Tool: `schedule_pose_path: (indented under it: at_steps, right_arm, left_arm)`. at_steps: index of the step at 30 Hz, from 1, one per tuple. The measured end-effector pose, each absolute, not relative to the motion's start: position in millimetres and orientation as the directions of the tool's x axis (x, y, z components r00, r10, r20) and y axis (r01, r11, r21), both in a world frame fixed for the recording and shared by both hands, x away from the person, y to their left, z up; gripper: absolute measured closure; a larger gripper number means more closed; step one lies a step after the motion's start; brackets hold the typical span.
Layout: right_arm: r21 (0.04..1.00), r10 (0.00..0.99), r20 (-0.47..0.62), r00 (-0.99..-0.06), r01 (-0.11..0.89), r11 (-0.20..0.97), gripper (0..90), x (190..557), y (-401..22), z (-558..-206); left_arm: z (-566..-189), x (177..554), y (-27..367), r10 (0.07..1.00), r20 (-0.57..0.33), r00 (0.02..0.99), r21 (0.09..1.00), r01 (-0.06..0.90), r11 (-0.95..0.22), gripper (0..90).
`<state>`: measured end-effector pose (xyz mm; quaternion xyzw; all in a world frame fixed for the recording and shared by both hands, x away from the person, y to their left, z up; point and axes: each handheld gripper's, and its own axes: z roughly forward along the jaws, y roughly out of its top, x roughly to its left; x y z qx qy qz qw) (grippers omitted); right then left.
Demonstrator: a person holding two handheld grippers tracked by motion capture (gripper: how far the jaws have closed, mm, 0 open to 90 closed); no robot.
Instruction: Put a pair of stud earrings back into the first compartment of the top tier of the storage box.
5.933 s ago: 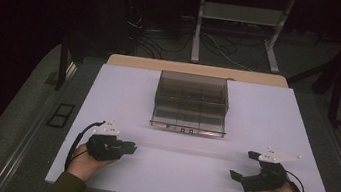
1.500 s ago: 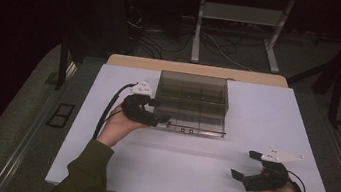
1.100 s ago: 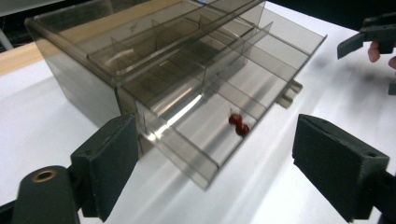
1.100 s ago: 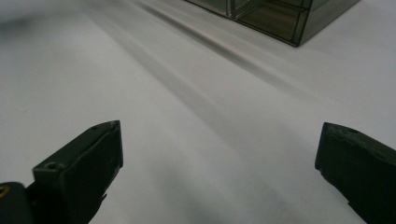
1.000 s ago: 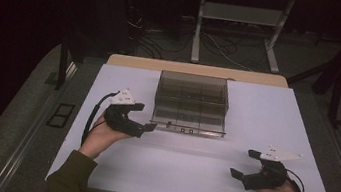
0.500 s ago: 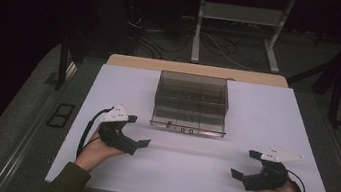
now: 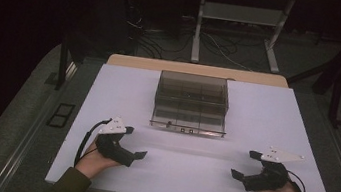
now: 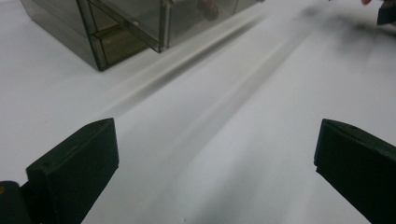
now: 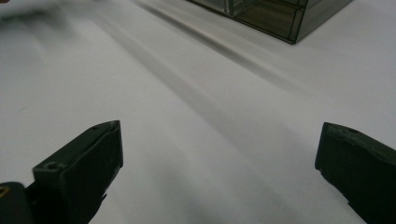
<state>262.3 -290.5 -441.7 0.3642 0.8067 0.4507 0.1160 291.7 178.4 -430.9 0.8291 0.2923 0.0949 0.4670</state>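
Resting open and empty at the table's [image 7: 98,166] near edge, left gripper [image 7: 134,152] and right gripper [image 7: 240,178] sit well apart from the drawer box [image 7: 191,99], whose bottom drawer [image 7: 187,127] stands out, suggesting work finished.

A white table [image 7: 256,118] carries a smoky, see-through plastic drawer box [image 7: 191,101], which stands toward the far edge near the middle and is divided into small compartments. The box's bottom drawer sticks out toward the near side, its front edge resting just above the tabletop. A narrow strip of tan wood [image 7: 197,70] shows along the table's far edge, behind the box. A faint crease runs across the white surface between the box and the near edge. Two hand-held grippers rest low at the near corners, well apart from the box. The table stands on grey floor [image 7: 28,121] in a dim room.
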Motion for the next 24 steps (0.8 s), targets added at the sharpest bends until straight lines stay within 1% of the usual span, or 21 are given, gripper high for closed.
schedule_pose_path:
  at_steps: [10,24]
  right_arm:
    - [0.810,0.696,0.143,-0.703,0.488,0.326,0.4,260.8,-291.6,-441.6]
    - [0.811,0.696,0.144,-0.703,0.487,0.325,0.4,260.8,-291.9,-441.7]
  left_arm:
    - [-436.1,290.2,174.6,0.561,-0.093,0.823,0.813,0.388,-0.434,0.0]
    - [-433.7,289.7,175.1,0.562,-0.095,0.821,0.821,0.385,-0.423,0.0]
